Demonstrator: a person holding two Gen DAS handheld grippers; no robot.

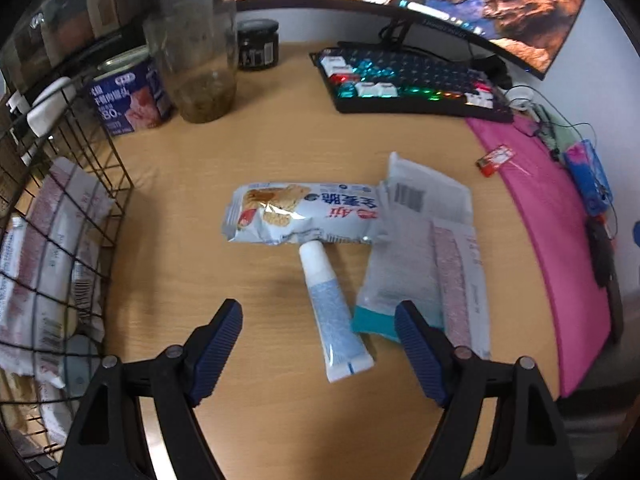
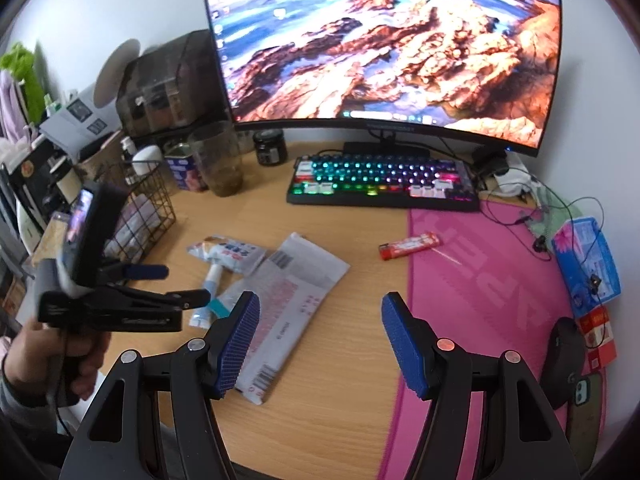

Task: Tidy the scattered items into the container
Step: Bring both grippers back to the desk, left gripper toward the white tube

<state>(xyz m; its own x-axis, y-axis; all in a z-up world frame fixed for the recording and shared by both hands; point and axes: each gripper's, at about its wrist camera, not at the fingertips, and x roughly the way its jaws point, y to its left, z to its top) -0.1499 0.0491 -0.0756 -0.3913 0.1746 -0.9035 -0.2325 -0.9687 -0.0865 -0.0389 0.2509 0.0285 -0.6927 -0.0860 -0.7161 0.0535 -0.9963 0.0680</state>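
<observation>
A blue-white tube (image 1: 334, 312) lies on the wooden desk, its cap under a light-blue cracker packet (image 1: 304, 214). Flat white packets (image 1: 432, 248) lie to their right, one with a teal edge (image 1: 376, 322). My left gripper (image 1: 318, 316) is open and empty, low over the desk, the tube's lower end between its fingers. A black wire basket (image 1: 60, 216) at the left holds several white packets. In the right wrist view my right gripper (image 2: 320, 320) is open and empty above the desk, beside the flat packets (image 2: 288, 292); the left gripper (image 2: 168, 280), tube (image 2: 208, 292) and basket (image 2: 140, 216) show at the left.
A lit keyboard (image 2: 380, 180) and monitor (image 2: 380, 48) stand at the back. A glass jar (image 1: 200, 60), blue tin (image 1: 128, 96) and dark jar (image 1: 258, 44) stand near the basket. A pink mat (image 2: 480, 280) at the right carries a red lighter (image 2: 410, 246), blue box (image 2: 586, 256) and cables.
</observation>
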